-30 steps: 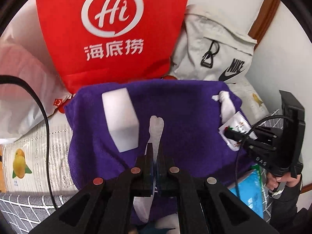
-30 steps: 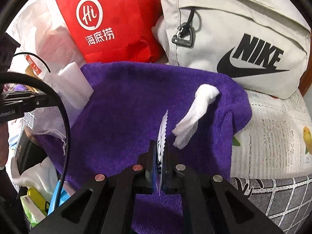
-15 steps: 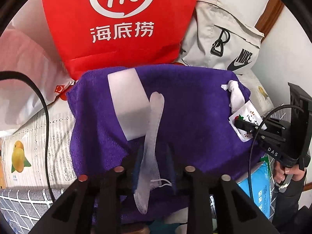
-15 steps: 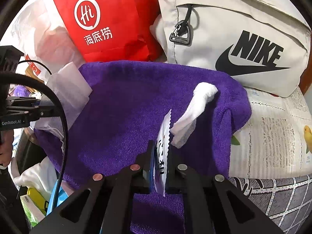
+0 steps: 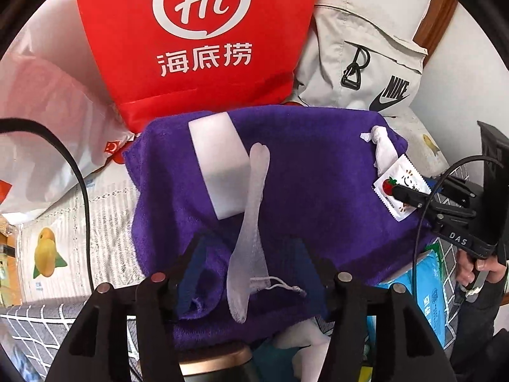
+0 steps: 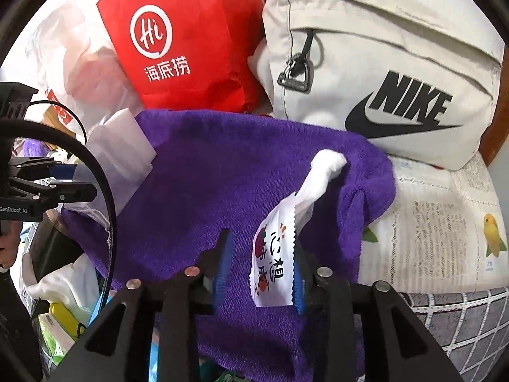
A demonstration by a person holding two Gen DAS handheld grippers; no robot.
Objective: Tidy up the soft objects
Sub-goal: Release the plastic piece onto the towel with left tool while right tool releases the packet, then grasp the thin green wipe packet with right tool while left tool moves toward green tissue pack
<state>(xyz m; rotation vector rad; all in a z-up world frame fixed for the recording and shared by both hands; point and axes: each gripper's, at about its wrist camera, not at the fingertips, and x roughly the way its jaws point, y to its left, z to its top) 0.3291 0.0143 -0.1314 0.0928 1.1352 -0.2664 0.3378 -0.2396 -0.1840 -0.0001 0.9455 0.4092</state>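
Observation:
A purple towel (image 5: pixel 311 172) (image 6: pixel 222 178) lies spread over a surface. On it lie a white sponge block (image 5: pixel 219 162) (image 6: pixel 121 149), a translucent mesh drawstring pouch (image 5: pixel 251 222), a knotted white cloth (image 5: pixel 383 145) (image 6: pixel 321 175) and a white snack sachet with a strawberry print (image 5: pixel 399 187) (image 6: pixel 275 261). My left gripper (image 5: pixel 248 254) is open, with the pouch lying loose between its fingers. My right gripper (image 6: pixel 261 270) is open, with the sachet lying between its fingers against the right one.
A red Hi bag (image 5: pixel 197 38) (image 6: pixel 178 41) and a beige Nike bag (image 5: pixel 362 63) (image 6: pixel 381 73) stand behind the towel. A white plastic bag (image 5: pixel 41 127) lies at the left. A printed fruit cloth (image 6: pixel 445 222) covers the surface. A blue packet (image 5: pixel 426 299) lies below the towel's right edge.
Both grippers have opened. The left one has let go of the mesh pouch, the right one has let go of the sachet; both items now rest on the towel.

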